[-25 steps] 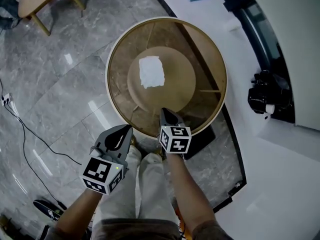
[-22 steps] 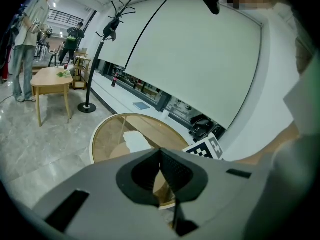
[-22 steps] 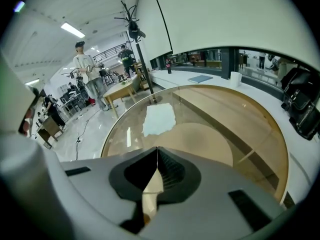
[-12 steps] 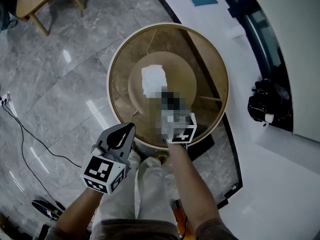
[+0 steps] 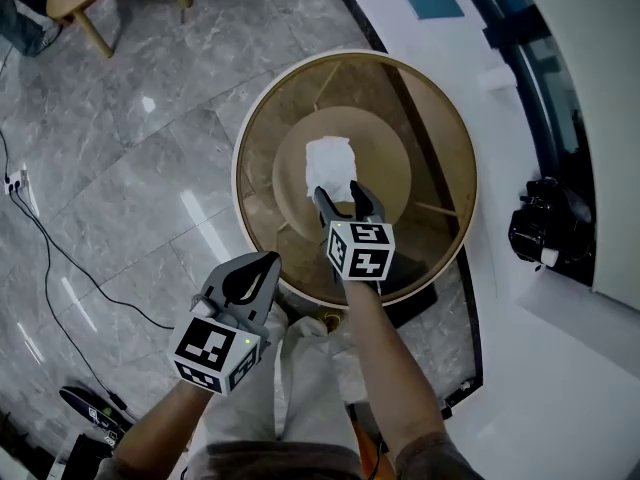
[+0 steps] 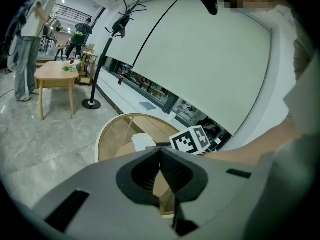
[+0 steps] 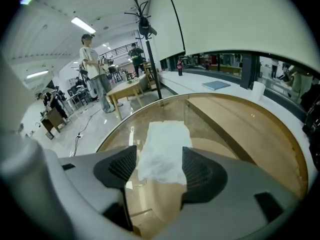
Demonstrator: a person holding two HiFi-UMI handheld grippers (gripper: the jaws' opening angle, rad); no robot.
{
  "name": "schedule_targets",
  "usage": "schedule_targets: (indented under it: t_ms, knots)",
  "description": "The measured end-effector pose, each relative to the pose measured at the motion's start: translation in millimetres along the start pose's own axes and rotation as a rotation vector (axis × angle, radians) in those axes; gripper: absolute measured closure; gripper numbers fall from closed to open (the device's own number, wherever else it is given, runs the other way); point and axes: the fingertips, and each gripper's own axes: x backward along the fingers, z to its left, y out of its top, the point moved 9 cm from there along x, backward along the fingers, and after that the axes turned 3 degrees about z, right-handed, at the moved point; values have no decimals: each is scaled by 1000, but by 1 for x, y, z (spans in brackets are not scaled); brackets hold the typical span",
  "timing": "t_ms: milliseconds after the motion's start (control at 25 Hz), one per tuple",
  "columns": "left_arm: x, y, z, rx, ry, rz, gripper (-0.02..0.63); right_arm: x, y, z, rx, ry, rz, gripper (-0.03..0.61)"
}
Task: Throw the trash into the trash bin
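Between the jaws of the right gripper (image 5: 339, 192), just opened wide, lies the tissue (image 5: 330, 160), not pinched.

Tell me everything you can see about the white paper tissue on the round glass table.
The white paper tissue is a soft, slightly rumpled, roughly rectangular sheet lying flat near the middle of the round glass table. The right gripper, whose jaws have just been opening, straddles its near end without pressing it.
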Motion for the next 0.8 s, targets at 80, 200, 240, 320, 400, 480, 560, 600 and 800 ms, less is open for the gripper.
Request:
schedule_targets:
  t_ms: [80,200,240,320,400,480,560,600,800]
  knots:
    - [3,-3,3,5,7,3,595,-10,-4,-3,12,-6,24,287]
    - [8,-9,8,12,20,10,595,-22,-7,-4,25,-14,43,285]
    - [8,-11,9,14,23,12,595,-25,-8,-3,30,-15,47,285]
    - [8,-13,9,19,26,17,595,-28,-9,-3,37,-19,53,284]
    - [8,-13,6,25,23,15,595,-29,-10,-3,40,-24,52,285]
    - [8,-13,3,28,16,9,595,-29,-10,-3,38,-29,49,285]
    - [8,-13,1,25,11,6,595,-29,-10,-3,30,-32,48,288]
    - [8,-14,0,25,9,7,595,-28,-11,-3,28,-33,51,301]
    - [7,-17,-3,21,9,11,595,-20,-20,-7,14,-51,75,494]
